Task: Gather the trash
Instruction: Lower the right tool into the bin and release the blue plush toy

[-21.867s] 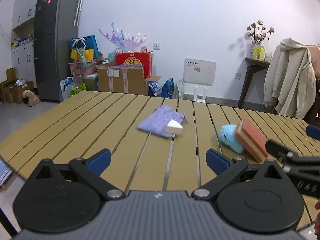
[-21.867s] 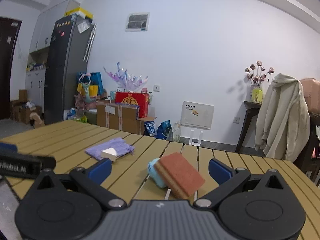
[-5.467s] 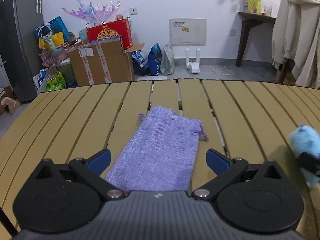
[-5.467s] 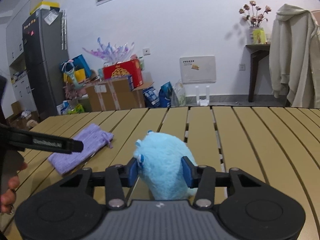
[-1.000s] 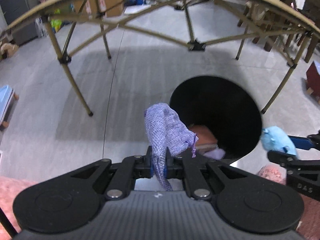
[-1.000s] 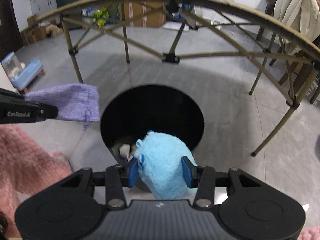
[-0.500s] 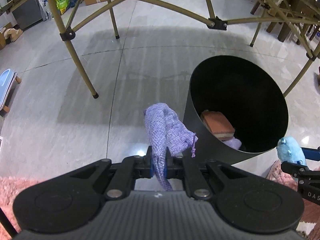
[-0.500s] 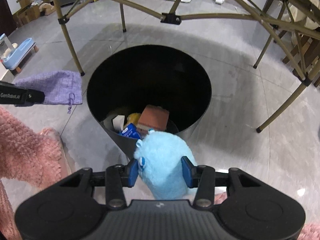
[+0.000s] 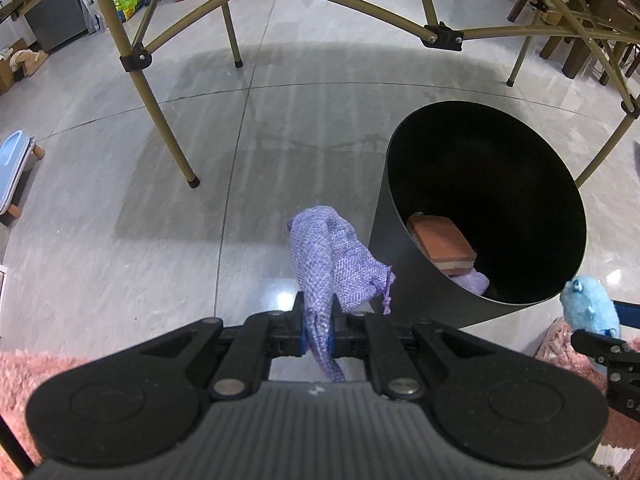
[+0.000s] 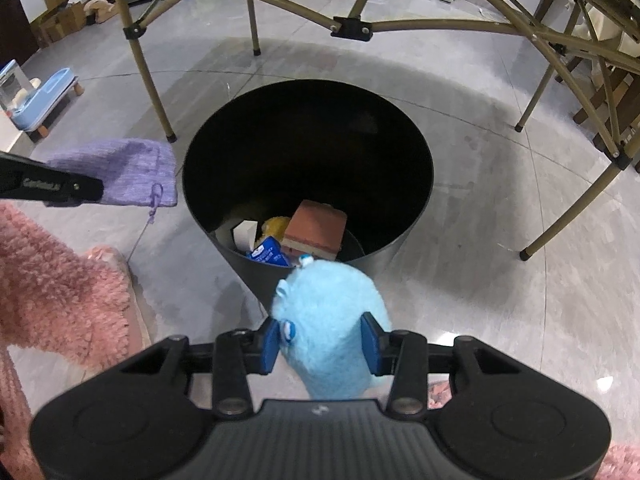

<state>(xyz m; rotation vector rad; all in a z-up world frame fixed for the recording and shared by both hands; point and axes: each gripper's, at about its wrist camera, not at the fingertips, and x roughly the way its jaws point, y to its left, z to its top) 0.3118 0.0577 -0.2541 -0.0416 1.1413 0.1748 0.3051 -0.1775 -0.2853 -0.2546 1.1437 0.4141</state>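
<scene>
Left wrist view: left claw clenched on the purple pouch, which sticks up and forward out of the jaws. Black bin sits ahead and to the right of the claw, mouth not under the pouch yet. Orange sponge already inside. At far right the blue plush toy shows, held by the other claw. Step in hand (my read): carrying both items to the bin for the drop. Next move calls for shifting this claw rightward until the pouch hangs over the opening, then letting go. Versus a second ago: bin now seen more from the side and closer, claw lower; pouch grip unchanged.

Right wrist view: right claw grasps the blue plush toy, jaws closing a little tighter on it. Bin directly ahead, near rim just beyond the toy; sponge, a white block and a blue carton lie inside. Left claw with pouch is off to the left, beside the rim. Next: nudge forward over the mouth, release. Versus a second ago: bin nearer, contents now plain (before mostly dark).
</scene>
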